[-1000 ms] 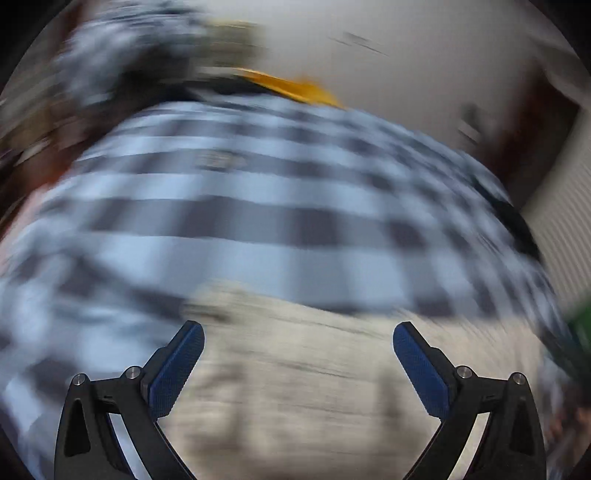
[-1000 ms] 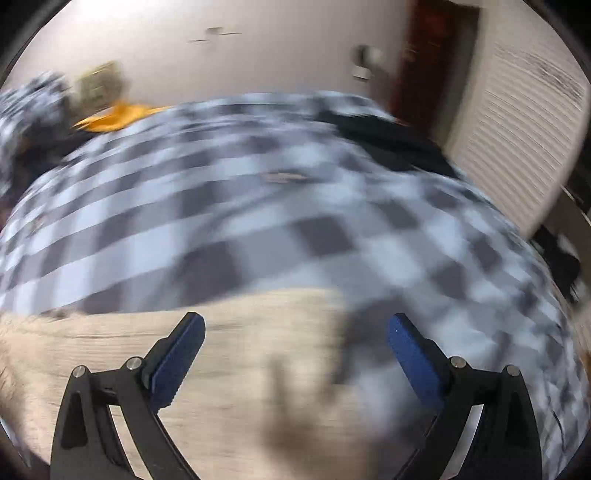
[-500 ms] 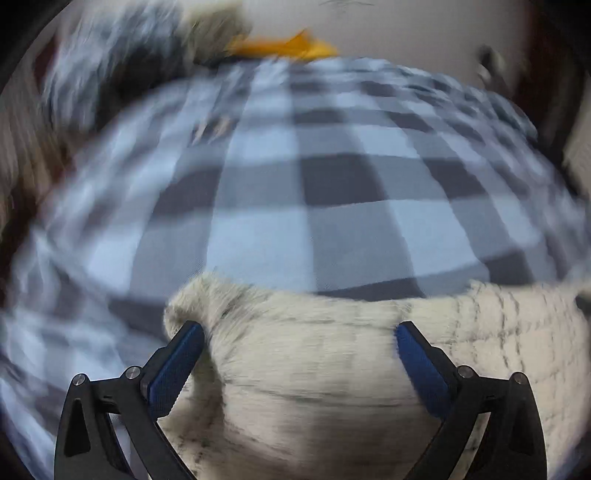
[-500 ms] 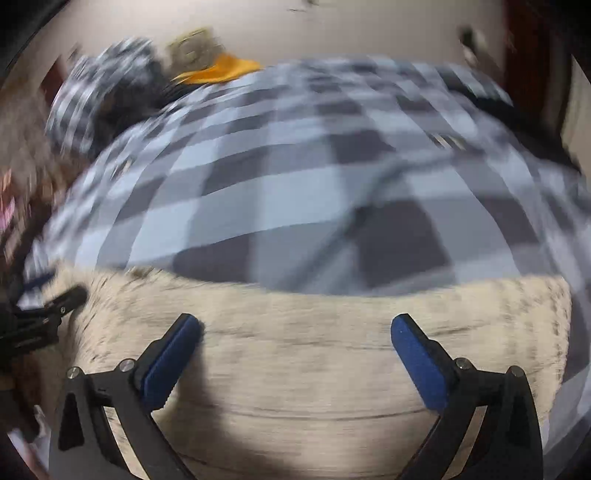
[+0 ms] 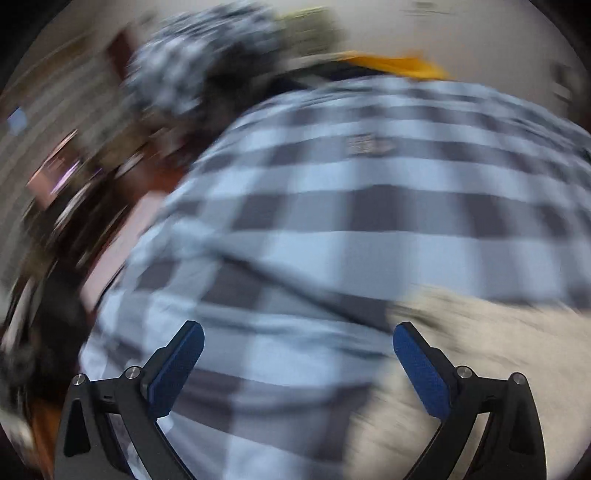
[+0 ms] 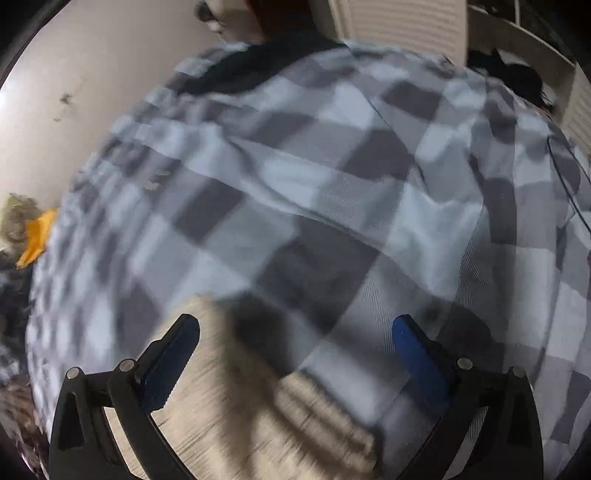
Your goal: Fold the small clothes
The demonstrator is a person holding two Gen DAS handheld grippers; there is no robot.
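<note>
this looks like a bedroom in a home: a grey-and-white checked bedspread point(image 6: 332, 192) covers a bed, louvred closet doors point(image 6: 402, 22) stand behind it, and a plain pale wall point(image 6: 110, 74) rises beside piled clothes point(image 5: 199, 66).

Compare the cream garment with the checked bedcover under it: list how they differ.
Colour: the cream garment is pale beige with faint thin lines; the checked bedcover has large grey and pale blue squares.
Extent: the garment fills only the near edge of each view; the bedcover spreads across most of both.
Position: the garment lies on top; the bedcover is beneath.
Both are soft cloth, and neither open gripper touches them.
</note>
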